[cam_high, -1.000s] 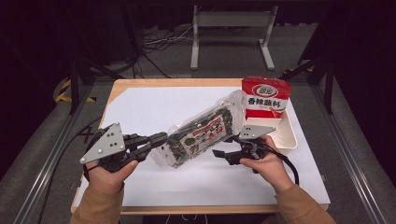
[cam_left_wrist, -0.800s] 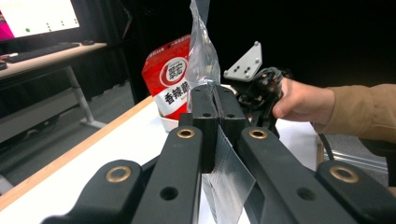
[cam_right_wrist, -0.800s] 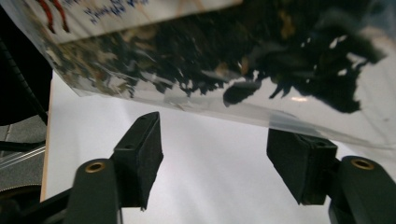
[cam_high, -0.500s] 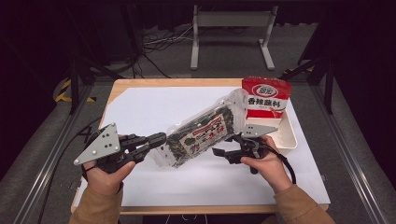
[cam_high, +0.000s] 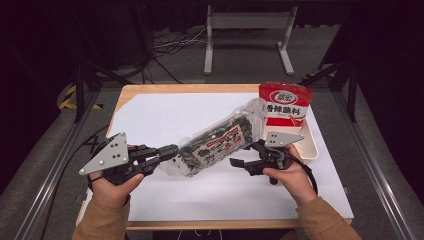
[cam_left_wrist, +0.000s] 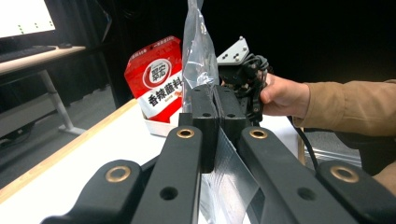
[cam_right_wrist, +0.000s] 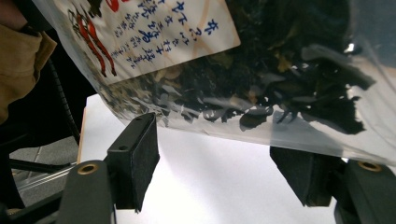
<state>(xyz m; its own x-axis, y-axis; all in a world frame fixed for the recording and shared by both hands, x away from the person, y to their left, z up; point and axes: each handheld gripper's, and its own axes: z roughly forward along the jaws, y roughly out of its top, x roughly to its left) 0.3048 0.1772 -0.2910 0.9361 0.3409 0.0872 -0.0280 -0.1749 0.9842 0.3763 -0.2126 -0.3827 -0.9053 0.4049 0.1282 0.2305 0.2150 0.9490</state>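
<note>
In the high view a long clear bag of dark dried seaweed (cam_high: 220, 142) hangs above the white-covered bench (cam_high: 160, 115), near its middle. Its long axis runs from about 8 o'clock to 2 o'clock: the low end, a flat clear plastic seal, points toward the left gripper (cam_high: 167, 152), and the high end lifts toward a red seasoning packet (cam_high: 285, 102) that stands upright in a white tray (cam_high: 312, 147) at the bench's 3 o'clock side. The printed label on the bag faces up and toward the person.

The left gripper lies roughly level and points toward 3 o'clock; its fingers are closed tight on the bag's clear end, and the left gripper view shows the film (cam_left_wrist: 198, 51) pinched between the two black pads and rising straight up from them.

The right gripper (cam_high: 247, 161) sits under the bag's middle, at 5 o'clock of it, and points toward 9 o'clock. Its fingers (cam_right_wrist: 137, 158) stand wide apart and have just been opening; the right gripper view shows the bag's underside (cam_right_wrist: 289, 70) passing above the gap, with neither pad pressing on it and white bench paper below.
</note>
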